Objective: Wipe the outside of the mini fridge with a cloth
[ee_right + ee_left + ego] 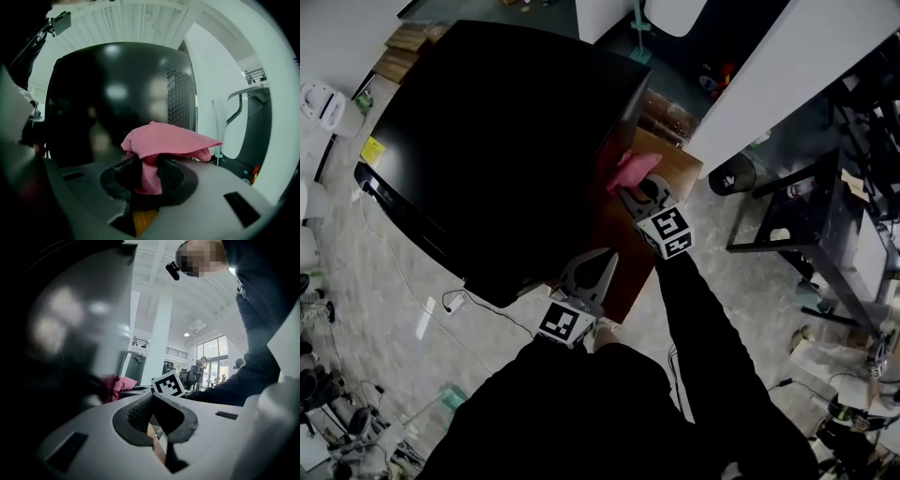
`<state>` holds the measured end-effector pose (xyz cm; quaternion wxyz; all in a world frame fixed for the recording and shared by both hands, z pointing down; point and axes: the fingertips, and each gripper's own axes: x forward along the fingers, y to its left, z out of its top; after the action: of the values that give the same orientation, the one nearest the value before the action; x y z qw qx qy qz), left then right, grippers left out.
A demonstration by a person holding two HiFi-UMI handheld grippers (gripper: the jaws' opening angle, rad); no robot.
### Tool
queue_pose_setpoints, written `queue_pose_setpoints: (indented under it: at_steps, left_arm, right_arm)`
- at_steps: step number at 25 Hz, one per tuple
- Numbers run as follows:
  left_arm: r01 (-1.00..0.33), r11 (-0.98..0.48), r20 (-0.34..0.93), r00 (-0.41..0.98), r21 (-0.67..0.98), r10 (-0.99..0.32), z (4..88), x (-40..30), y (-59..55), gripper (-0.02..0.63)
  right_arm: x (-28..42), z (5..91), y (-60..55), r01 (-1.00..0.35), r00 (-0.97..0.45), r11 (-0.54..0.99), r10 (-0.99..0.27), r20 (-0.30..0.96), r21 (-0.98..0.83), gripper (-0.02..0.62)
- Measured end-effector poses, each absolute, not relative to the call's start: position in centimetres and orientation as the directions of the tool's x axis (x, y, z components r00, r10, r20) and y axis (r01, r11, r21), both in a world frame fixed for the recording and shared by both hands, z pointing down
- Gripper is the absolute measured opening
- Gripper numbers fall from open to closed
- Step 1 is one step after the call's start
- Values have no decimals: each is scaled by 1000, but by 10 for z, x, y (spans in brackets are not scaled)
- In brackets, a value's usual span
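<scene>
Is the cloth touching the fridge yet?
Cannot tell. In the head view the cloth, held by the right gripper, overlaps the side of the fridge; the right gripper view shows no clear contact or gap.

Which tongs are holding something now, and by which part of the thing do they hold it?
The right tongs pinch the pink cloth by a bunched fold near its middle. The left tongs are shut on nothing.

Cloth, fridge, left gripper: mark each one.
Cloth (164, 138): right gripper view, middle of its pink fold.
Fridge (497, 141): head view, black top panel.
Left gripper (152, 399): left gripper view, between its shut fingertips.
</scene>
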<state>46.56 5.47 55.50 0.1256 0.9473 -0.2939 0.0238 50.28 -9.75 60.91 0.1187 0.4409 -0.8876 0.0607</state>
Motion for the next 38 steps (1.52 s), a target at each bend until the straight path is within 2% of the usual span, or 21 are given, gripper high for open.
queue_pose_setpoints:
  at_steps: [5,18,23,27,32,38]
  left_arm:
    - [-566,-785,125,823,251,-554,582,459,54,3]
    - [-592,-767,146,805,246,-575,609,442,72,3]
    - [-608,-763,178,794,218,-582,610,430,83,3]
    - [-628,-753,180,778,194,-602,587,425,85,3]
    - [-629,-758,120,777,176,-617,541,414,96,3]
    - [-650,-737,46,755,187,-654,487,401,107,3]
  right_arm:
    - [501,639,-101,-822,-560,567,-791,247,-49,89]
    - [495,766,-101,-854,-482,514,-725,492,-79,89]
    - [497,772,-96,-858,-469,505,-697,543,-94,92]
    - [506,718,-80,-860,-479,504,-742,468,-81,92]
    - [499,592,-35,-831,-550,551,-788,276,-80,92]
    - [455,459,16,-744,-668,665,-742,58,-62,92]
